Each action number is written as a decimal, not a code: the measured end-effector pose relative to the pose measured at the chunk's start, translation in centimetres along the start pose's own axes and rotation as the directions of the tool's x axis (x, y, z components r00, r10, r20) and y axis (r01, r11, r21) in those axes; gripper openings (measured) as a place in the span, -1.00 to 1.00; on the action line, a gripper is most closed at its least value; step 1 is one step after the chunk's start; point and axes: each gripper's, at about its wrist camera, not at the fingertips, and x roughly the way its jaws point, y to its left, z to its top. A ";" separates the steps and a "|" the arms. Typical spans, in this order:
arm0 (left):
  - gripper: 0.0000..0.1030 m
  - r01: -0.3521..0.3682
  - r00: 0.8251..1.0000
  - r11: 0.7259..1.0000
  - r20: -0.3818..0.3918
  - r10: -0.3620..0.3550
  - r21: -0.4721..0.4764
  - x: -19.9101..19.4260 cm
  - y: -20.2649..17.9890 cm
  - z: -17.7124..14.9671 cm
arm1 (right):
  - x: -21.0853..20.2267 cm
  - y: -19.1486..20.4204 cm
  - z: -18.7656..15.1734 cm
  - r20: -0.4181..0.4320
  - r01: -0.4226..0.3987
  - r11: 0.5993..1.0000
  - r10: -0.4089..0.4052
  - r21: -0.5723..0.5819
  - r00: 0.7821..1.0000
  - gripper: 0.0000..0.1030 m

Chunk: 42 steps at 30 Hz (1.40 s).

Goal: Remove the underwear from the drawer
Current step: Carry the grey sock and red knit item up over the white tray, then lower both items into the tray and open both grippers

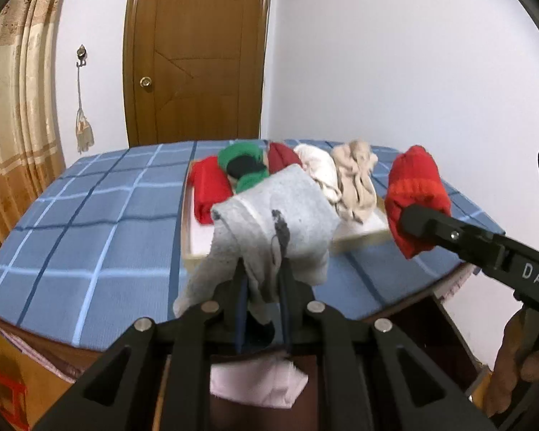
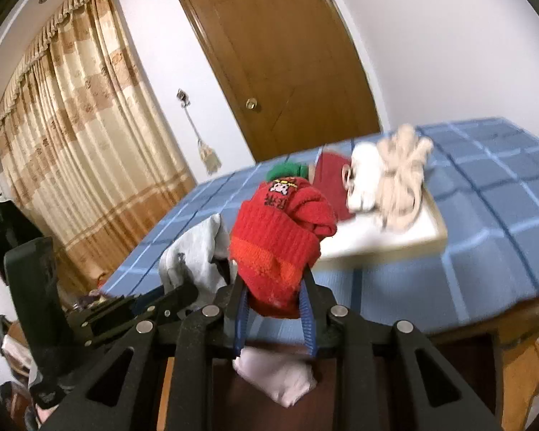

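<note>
Underwear is out: my left gripper (image 1: 260, 280) is clamped on a grey garment (image 1: 273, 226), my right gripper (image 2: 273, 298) on a red knit bundle (image 2: 276, 237), both clear of the drawer (image 1: 359, 237). Next, I judge, each needs setting down on the blue checked bedcover (image 1: 90, 233) beside it.

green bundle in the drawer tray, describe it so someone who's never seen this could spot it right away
On the blue checked bedspread lies a shallow pale drawer tray holding a row of rolled garments. The green bundle sits near the tray's far left end, between a bright red roll and a dark red one. It is the only green piece, wrapped around a black centre.
</note>
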 end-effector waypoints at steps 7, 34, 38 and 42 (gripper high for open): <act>-0.74 0.001 0.998 0.999 0.067 0.003 -0.049 2.2 1.5 3.4 | 2.6 0.0 3.0 0.082 0.057 0.998 -0.055 -0.021 0.995 -0.47; -0.74 -0.063 0.986 0.990 0.146 0.080 -0.123 10.6 4.8 7.4 | 13.2 -2.5 7.5 0.175 0.224 0.970 -0.206 -0.090 0.963 -0.47; -0.74 -0.072 0.988 0.990 0.130 0.088 -0.121 11.4 5.0 7.3 | 14.4 -2.7 7.8 0.169 0.230 0.967 -0.210 -0.109 0.963 -0.47; -0.74 -0.062 0.990 0.989 0.117 0.078 -0.137 11.7 5.3 7.3 | 15.7 -2.8 6.9 0.128 0.216 0.972 -0.204 -0.094 0.971 -0.47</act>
